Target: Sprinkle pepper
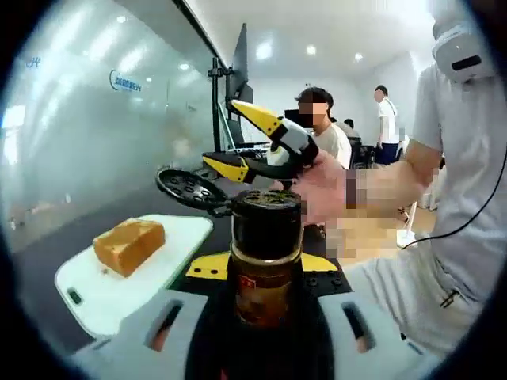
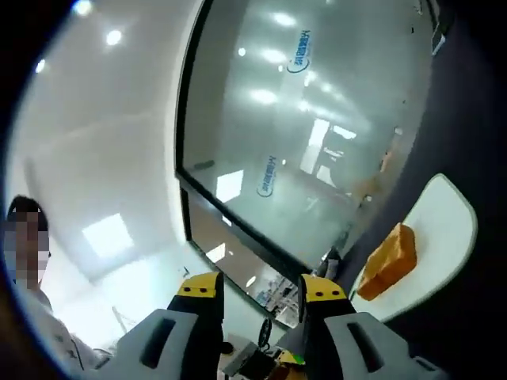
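A dark pepper bottle (image 1: 265,269) with a red label stands upright between the jaws of my left gripper (image 1: 265,265), which is shut on it. Its black flip lid (image 1: 190,190), with several holes, hangs open to the left of the bottle's mouth. My right gripper (image 1: 223,133), held by a hand (image 1: 325,186), hovers just above and behind the bottle top with its yellow-tipped jaws apart. In the right gripper view that gripper (image 2: 260,289) stands open, nothing between its tips. A block of golden bread (image 1: 129,244) (image 2: 388,261) lies on a white cutting board (image 1: 103,297) (image 2: 447,222).
The board rests on a dark table (image 1: 47,253) beside a frosted glass wall (image 1: 95,119) (image 2: 317,119). The person holding the grippers stands at the right in a white shirt (image 1: 467,206). Other people (image 1: 321,127) and a monitor stand (image 1: 226,95) are farther back.
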`<state>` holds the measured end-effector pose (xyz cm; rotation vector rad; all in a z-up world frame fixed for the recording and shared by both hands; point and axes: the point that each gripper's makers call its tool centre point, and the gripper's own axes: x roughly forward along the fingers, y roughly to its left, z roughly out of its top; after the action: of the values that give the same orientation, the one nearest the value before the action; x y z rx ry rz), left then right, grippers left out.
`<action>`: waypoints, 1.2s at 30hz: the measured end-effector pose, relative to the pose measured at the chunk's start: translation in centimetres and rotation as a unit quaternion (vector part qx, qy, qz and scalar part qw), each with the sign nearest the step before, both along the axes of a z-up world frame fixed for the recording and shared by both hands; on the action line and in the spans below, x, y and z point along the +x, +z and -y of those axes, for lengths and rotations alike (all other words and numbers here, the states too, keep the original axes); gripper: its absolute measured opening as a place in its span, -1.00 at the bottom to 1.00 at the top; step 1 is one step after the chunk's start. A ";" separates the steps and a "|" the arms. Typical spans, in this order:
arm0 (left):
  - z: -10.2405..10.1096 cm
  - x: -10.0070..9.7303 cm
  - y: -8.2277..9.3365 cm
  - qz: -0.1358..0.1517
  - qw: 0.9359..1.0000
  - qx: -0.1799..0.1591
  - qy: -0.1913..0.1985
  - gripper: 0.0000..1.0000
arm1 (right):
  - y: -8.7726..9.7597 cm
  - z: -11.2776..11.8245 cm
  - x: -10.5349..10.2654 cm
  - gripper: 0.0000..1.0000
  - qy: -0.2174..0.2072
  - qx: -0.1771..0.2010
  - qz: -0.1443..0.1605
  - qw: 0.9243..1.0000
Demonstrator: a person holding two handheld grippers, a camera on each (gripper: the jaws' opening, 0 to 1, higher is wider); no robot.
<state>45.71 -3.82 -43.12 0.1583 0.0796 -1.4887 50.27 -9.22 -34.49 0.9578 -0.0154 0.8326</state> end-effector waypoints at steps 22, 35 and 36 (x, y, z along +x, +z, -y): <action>0.4 -0.3 -0.1 -0.019 0.999 -0.018 -0.044 -0.62 | -3.7 -5.8 1.4 -0.51 0.199 -0.215 -0.030 0.956; 0.5 -0.5 -0.1 -0.022 0.999 -0.019 -0.043 -0.62 | -3.2 -7.8 0.4 -0.95 0.239 -0.262 0.018 0.935; 0.5 -0.5 -0.1 -0.023 0.999 -0.019 -0.042 -0.62 | -3.3 -7.8 0.4 -0.95 0.237 -0.269 0.025 0.933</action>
<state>45.23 -4.29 -43.24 0.0972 0.0814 -1.5774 50.64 -1.40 -37.77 0.4172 0.3961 1.2250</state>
